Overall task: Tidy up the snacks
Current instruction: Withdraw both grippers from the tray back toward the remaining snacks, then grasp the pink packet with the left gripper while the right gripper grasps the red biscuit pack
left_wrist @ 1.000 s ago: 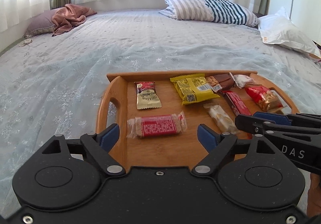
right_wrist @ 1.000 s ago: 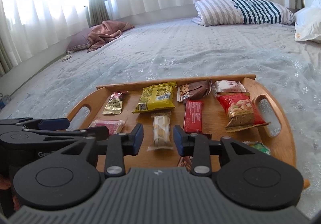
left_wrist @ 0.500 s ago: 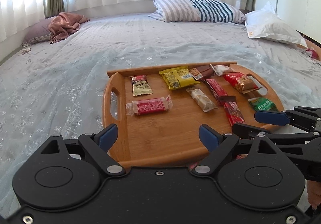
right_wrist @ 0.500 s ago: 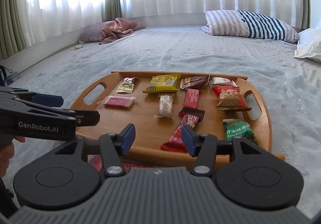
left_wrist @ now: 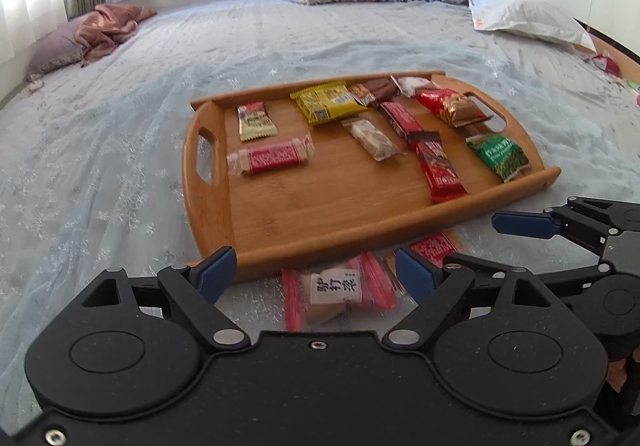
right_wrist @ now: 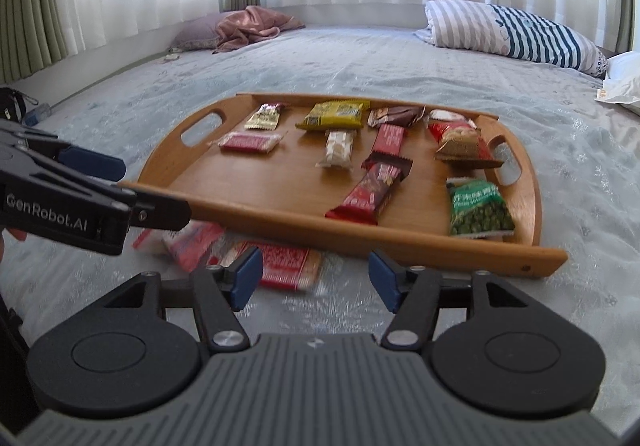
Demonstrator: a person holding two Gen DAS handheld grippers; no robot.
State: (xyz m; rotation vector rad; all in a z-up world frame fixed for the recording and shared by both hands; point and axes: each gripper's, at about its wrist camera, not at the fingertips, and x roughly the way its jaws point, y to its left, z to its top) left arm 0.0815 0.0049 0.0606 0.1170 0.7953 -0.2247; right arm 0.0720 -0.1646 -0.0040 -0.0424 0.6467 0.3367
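Lying before the wooden tray (left_wrist: 208, 202), loose snack packets (left_wrist: 340, 290) sit under both grippers' fingers: left closing, right opening, empty.

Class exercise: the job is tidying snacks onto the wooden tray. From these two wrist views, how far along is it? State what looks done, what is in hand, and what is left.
Done: about ten packets lie on the tray, among them the green pea bag.
In hand: nothing. The left claw closes slightly and the right claw is opening, both empty.
Left: the pink-and-white packet and the red packets on the bedspread before the tray.
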